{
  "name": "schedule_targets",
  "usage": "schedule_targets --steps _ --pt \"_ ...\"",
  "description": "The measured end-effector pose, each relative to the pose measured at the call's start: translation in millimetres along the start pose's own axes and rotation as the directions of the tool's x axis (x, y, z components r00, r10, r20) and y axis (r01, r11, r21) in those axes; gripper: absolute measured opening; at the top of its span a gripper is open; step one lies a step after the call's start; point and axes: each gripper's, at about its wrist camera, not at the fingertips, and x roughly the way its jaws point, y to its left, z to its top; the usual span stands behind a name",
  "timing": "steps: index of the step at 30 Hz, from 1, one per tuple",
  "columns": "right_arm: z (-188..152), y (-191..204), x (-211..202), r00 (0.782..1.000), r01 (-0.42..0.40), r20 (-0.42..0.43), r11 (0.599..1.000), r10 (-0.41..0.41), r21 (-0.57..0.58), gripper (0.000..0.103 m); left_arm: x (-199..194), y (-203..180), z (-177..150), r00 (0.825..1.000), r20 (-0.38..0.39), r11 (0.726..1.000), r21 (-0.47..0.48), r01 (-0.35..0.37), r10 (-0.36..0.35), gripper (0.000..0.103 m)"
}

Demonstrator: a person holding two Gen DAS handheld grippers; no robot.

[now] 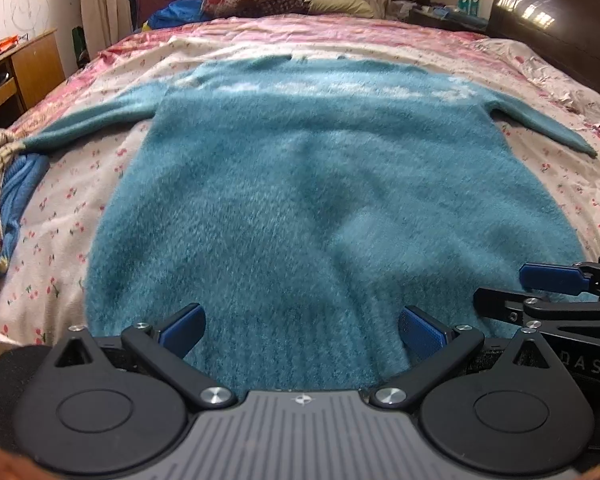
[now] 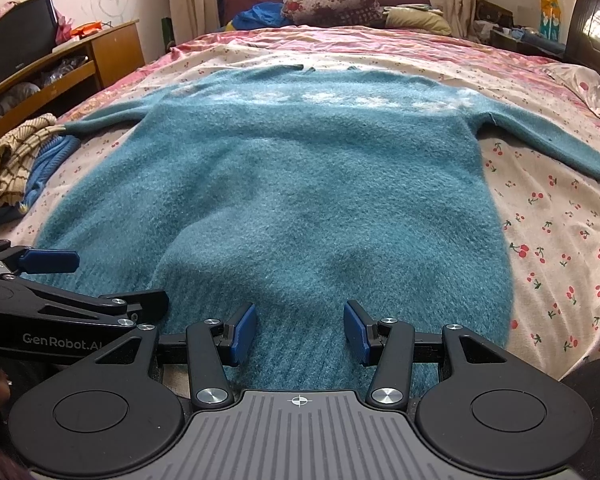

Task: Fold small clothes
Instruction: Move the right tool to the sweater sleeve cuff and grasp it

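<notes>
A fuzzy teal sweater [image 1: 320,184] lies flat on the bed, hem toward me, both sleeves spread out to the sides; it also shows in the right wrist view [image 2: 300,192]. My left gripper [image 1: 302,330] is open, its blue pads just above the hem, nothing between them. My right gripper [image 2: 300,332] is open over the hem too, with a narrower gap and nothing held. The two grippers sit side by side: the right one shows at the right edge of the left wrist view [image 1: 556,292], the left one at the left edge of the right wrist view [image 2: 60,280].
A floral cherry-print sheet [image 2: 548,240] covers the bed. A pile of beige checked and blue knit clothes [image 2: 16,168] lies at the left edge. Folded quilts and pillows [image 2: 332,0] sit at the far end. A wooden cabinet [image 2: 68,68] stands left, a dark headboard [image 1: 560,28] right.
</notes>
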Motion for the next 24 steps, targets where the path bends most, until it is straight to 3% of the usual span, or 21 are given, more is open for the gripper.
schedule_targets --steps 5,11,24 --pt "7 -7 -8 0.999 -0.005 0.035 1.000 0.004 0.024 0.048 -6 -6 9 0.999 0.016 0.999 0.036 0.034 -0.035 0.103" --pt "26 -38 -8 0.997 -0.013 0.071 0.990 0.003 0.141 0.048 1 -18 39 0.997 0.046 0.996 0.075 0.052 -0.056 0.103" --pt "57 -121 11 0.990 -0.001 0.130 0.936 -0.047 0.351 0.048 52 -68 101 0.993 0.031 0.985 0.131 0.113 -0.118 0.103"
